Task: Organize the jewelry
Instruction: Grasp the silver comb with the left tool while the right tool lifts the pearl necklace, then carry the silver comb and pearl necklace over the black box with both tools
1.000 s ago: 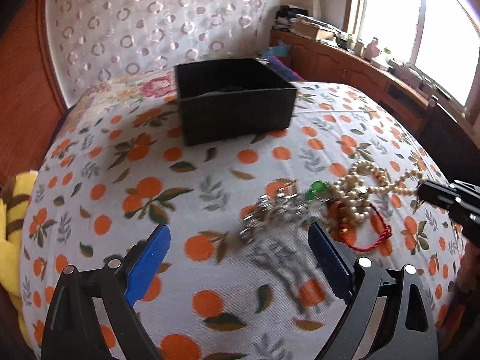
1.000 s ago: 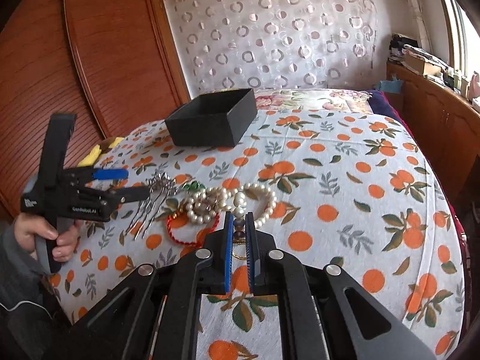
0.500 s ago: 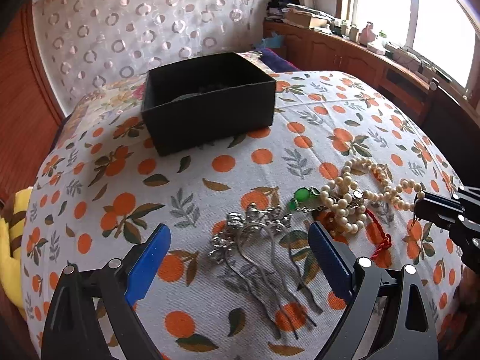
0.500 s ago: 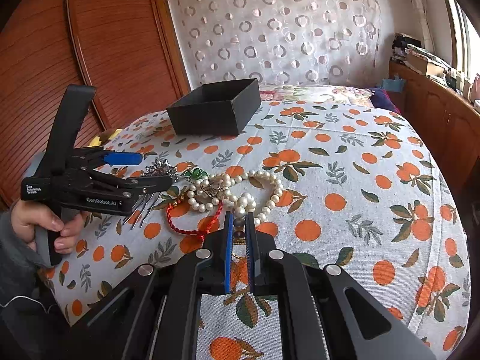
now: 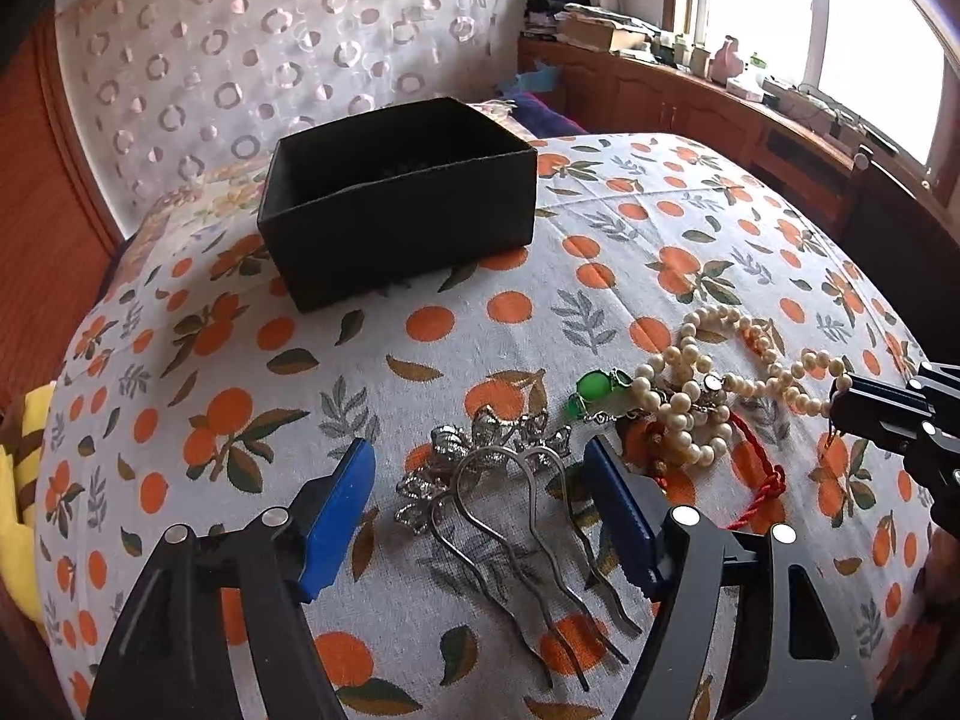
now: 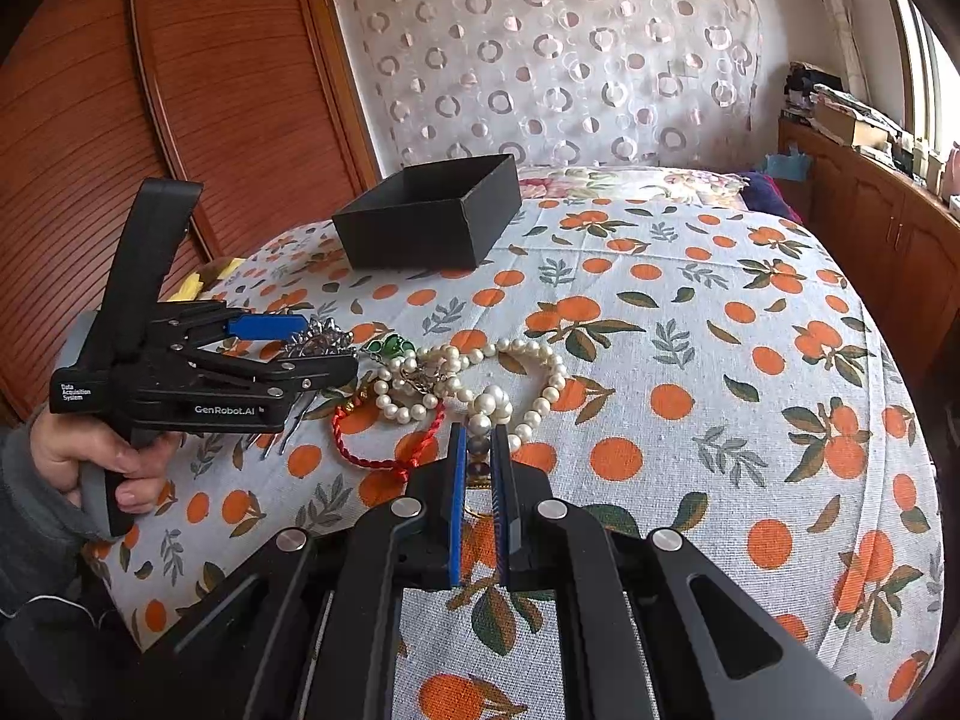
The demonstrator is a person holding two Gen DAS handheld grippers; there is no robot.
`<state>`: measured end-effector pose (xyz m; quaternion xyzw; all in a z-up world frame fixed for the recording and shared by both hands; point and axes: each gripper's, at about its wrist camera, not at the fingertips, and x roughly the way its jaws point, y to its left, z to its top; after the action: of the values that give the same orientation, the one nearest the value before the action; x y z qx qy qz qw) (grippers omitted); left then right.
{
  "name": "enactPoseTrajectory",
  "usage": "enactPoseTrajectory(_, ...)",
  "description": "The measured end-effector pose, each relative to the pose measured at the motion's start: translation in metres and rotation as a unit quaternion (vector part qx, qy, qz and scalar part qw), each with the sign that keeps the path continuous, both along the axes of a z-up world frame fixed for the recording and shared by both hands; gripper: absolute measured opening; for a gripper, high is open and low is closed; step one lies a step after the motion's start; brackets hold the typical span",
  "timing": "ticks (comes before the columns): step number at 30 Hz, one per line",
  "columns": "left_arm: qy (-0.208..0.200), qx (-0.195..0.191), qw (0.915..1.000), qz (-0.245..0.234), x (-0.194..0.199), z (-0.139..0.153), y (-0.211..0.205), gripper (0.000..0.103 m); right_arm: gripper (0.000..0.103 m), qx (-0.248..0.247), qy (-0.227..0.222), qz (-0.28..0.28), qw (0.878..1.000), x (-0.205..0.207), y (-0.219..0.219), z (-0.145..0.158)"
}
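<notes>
Hairpin (image 5: 504,498) between open left jaws — seemingly untouched.

Left gripper (image 5: 480,480) advanced, now straddling hair comb (image 5: 510,498).

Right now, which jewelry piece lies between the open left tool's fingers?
The silver comb; the pearls, green pendant and red cord lie to its right.

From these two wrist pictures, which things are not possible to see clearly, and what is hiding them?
- Floor of the black box: hidden by its own dark walls in both views.
- What the right gripper pinches: something small and dark sits between the nearly closed blue pads, below the pearl necklace; too small to identify.
- Silver hair comb, right wrist view: mostly covered by the left gripper.
- Red cord bracelet, left wrist view: partly under the pearls.
</notes>
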<state>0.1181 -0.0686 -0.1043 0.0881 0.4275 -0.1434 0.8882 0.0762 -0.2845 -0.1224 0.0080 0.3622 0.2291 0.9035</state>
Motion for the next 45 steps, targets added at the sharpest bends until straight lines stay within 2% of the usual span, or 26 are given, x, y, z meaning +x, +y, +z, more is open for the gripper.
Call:
enactPoseTrajectory(1, 0.000, -0.003, 1.0000, -0.002, 0.000, 0.000, -0.001, 0.066, 0.009, 0.000, 0.000, 0.000, 1.000, 0.000, 0.000, 0.000)
enactPoseTrajectory(3, -0.001, -0.007, 1.0000, -0.005, -0.002, 0.002, 0.000, 0.053, 0.009, 0.000, 0.000, 0.000, 1.000, 0.000, 0.000, 0.000)
enactPoseTrajectory(4, -0.004, -0.003, 1.0000, -0.002, -0.002, 0.003, -0.002, 0.051, 0.009, -0.001, 0.000, 0.000, 1.000, 0.000, 0.000, -0.001)
enactPoseTrajectory(19, -0.049, -0.032, 0.9982, 0.012, -0.020, 0.033, 0.009, 0.051, 0.009, -0.012, -0.008, 0.003, 1.000, 0.001, 0.006, 0.000)
enactPoseTrajectory(33, -0.091, -0.062, 0.9936, 0.026, -0.018, 0.065, 0.023, 0.051, 0.009, -0.029, -0.078, 0.027, 0.996, 0.026, 0.022, 0.072)
enactPoseTrajectory(45, -0.112, -0.079, 0.9898, 0.039, -0.018, 0.083, 0.041, 0.051, 0.009, -0.022, -0.114, 0.038, 0.993, 0.039, 0.036, 0.119)
